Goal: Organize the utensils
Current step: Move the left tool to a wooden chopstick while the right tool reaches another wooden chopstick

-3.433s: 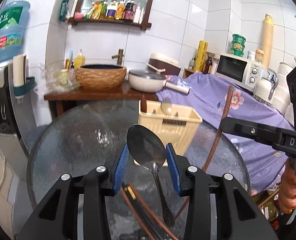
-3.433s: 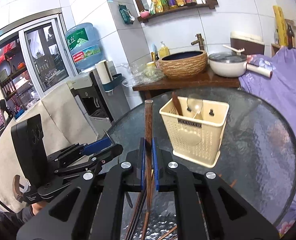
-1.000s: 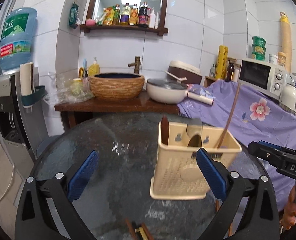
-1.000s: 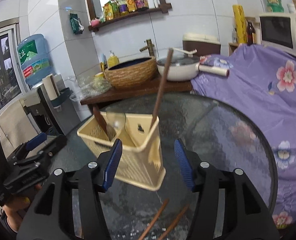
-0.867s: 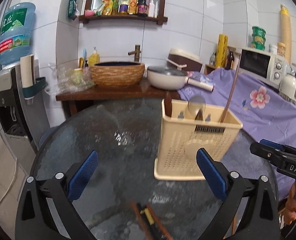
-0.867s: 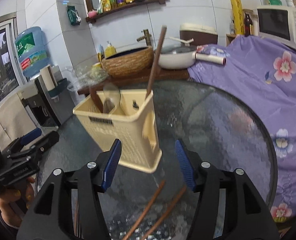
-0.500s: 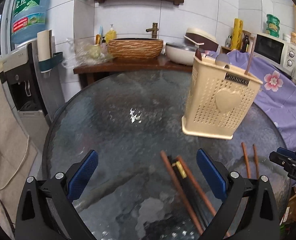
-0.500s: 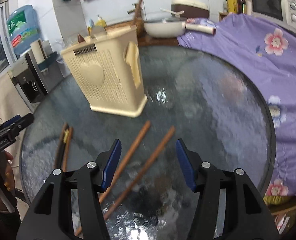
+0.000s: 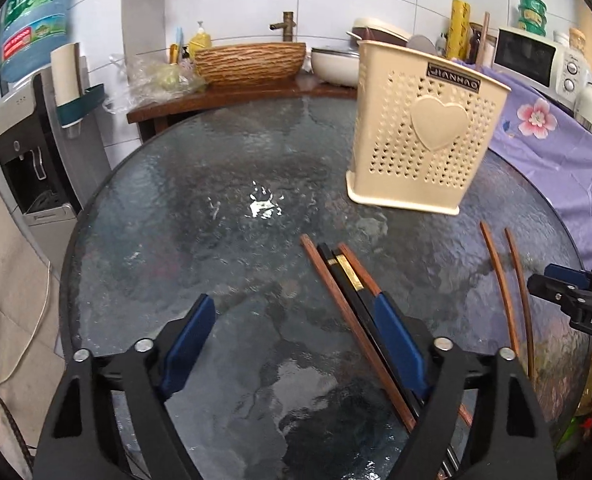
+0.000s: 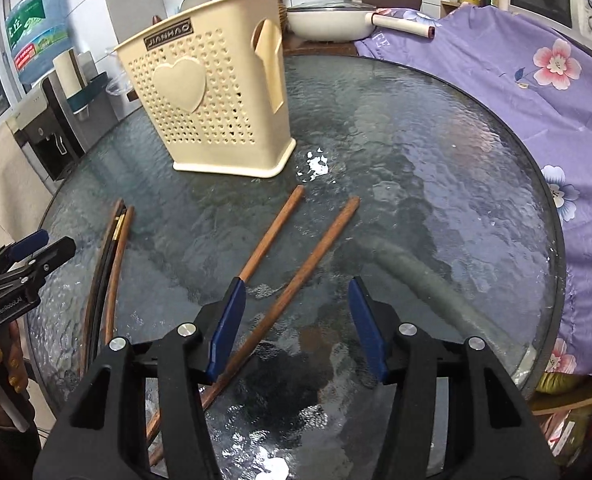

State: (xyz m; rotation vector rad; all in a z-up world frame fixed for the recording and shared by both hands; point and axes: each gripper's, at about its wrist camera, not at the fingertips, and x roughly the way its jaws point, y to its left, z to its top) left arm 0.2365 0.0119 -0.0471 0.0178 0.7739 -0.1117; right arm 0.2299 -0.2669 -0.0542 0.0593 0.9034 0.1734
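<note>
Two thin, stiff, light chopsticks [image 10: 296, 276] lie on slick desk [image 10: 436, 168] glass; one lies between the right hand-held gripper [image 10: 293, 320]'s closing, unclamped jaws; pinch mid-shaft.

We see a round, dark surface [image 9: 183, 240] of textured glass, catching a bright glare near its middle. A cream perforated utensil holder [image 9: 420, 140] with a raised heart on its front stands upright on it, towards the far side. In front of the holder, a tight bundle of chopsticks [image 9: 348, 280], reddish-brown and black with a gold band, lies flat on the glass. Well apart from the bundle, two more brown chopsticks [image 10: 296, 252] lie side by side, a gap between them, ends pointing towards the holder.
</note>
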